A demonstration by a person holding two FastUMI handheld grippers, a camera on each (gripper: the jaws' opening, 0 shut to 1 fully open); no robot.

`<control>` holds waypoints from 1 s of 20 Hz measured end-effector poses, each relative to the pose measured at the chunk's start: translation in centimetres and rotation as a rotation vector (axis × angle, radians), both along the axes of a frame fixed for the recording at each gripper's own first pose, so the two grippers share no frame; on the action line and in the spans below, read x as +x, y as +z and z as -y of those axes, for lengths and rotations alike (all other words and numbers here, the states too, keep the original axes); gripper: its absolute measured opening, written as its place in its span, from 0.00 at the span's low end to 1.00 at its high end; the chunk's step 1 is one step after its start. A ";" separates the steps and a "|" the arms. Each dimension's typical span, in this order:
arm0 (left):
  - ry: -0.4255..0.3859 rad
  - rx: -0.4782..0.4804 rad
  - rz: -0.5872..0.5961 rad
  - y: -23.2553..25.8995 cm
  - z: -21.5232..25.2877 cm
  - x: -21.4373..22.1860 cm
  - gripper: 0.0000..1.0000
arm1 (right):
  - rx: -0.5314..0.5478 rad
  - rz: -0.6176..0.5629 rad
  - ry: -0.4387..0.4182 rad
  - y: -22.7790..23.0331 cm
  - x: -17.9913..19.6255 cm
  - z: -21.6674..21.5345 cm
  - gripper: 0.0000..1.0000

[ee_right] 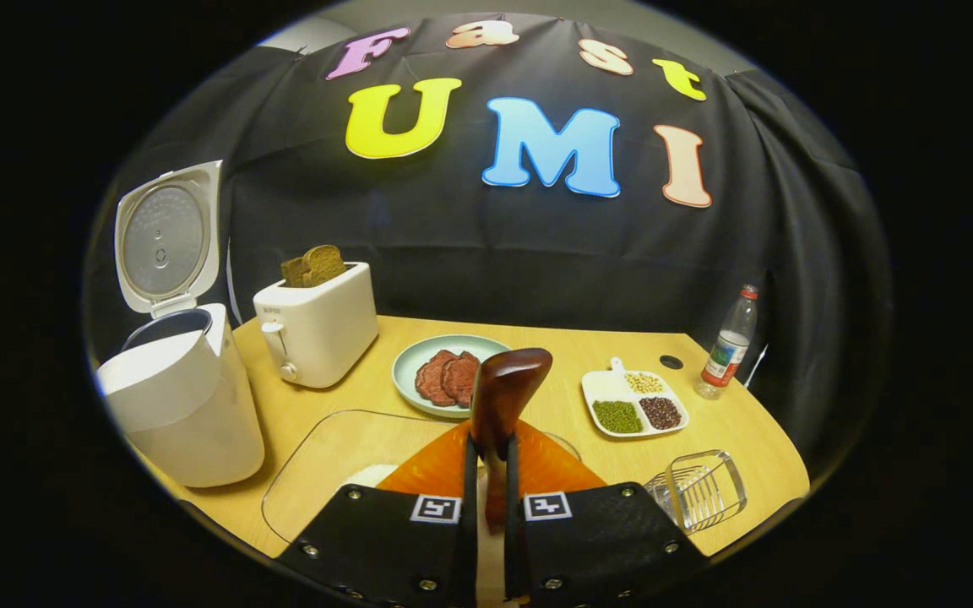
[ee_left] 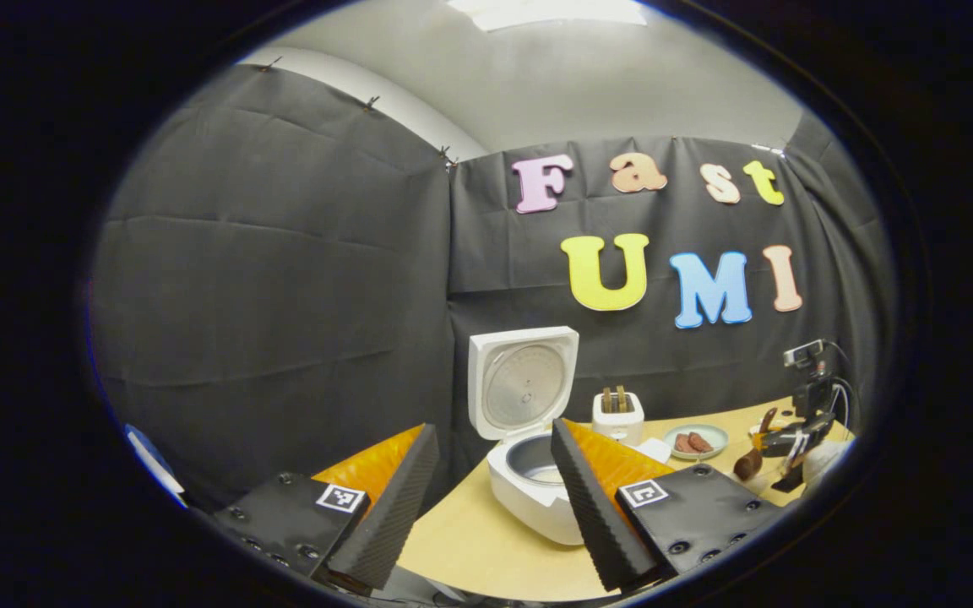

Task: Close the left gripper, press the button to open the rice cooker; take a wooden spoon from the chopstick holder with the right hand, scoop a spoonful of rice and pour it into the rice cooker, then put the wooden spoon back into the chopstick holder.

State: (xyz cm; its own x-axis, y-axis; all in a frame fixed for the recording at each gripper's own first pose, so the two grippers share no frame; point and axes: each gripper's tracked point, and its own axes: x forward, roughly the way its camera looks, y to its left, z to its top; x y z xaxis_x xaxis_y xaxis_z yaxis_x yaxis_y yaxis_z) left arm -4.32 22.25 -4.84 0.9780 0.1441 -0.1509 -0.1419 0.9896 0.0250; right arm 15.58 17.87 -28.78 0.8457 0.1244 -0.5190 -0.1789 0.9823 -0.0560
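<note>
From where I stand, the rice cooker (ee_right: pixel 174 397) sits at the table's (ee_right: pixel 723 422) left end with its lid swung up. The left gripper (ee_left: pixel 486 498) hangs spread wide just before it, holding nothing. The right gripper (ee_right: pixel 486 481) is clamped on the wooden spoon's (ee_right: pixel 503 397) handle, bowl raised above a clear tray (ee_right: pixel 317 456); the clear chopstick holder (ee_right: pixel 702 490) stands just beside it.

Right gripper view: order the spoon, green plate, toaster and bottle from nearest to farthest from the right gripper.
1. Spoon, clamped in the right gripper.
2. Green plate, just ahead, slightly left.
3. Toaster, left, behind the plate.
4. Bottle, far right, at the table's back edge.
</note>
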 end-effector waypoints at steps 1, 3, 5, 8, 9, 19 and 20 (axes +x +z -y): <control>-0.004 -0.007 -0.003 -0.1 0.2 0.1 0.89 | 0.006 -0.007 0.009 -0.4 -0.4 -0.6 0.13; -0.012 -0.021 -0.008 -0.5 0.3 0.2 0.89 | 0.053 -0.024 0.023 -0.3 -1.2 -1.8 0.13; -0.015 -0.025 -0.009 -0.7 0.2 0.2 0.89 | 0.114 -0.041 0.002 -0.2 -1.4 -2.1 0.13; -0.009 -0.024 -0.004 -0.6 -0.2 -0.1 0.98 | 0.293 -0.096 -0.094 0.0 -1.6 -1.4 0.13; -0.008 -0.025 -0.005 -0.6 -0.3 -0.2 0.98 | 0.375 -0.130 -0.142 -0.2 -1.7 -0.9 0.13; -0.021 -0.011 -0.008 -0.8 0.2 -0.7 0.98 | 0.936 -0.278 -0.424 -0.5 -1.7 3.3 0.13; -0.022 -0.015 -0.008 -0.9 0.3 -0.8 0.89 | 0.962 -0.275 -0.428 -0.1 -1.7 3.4 0.13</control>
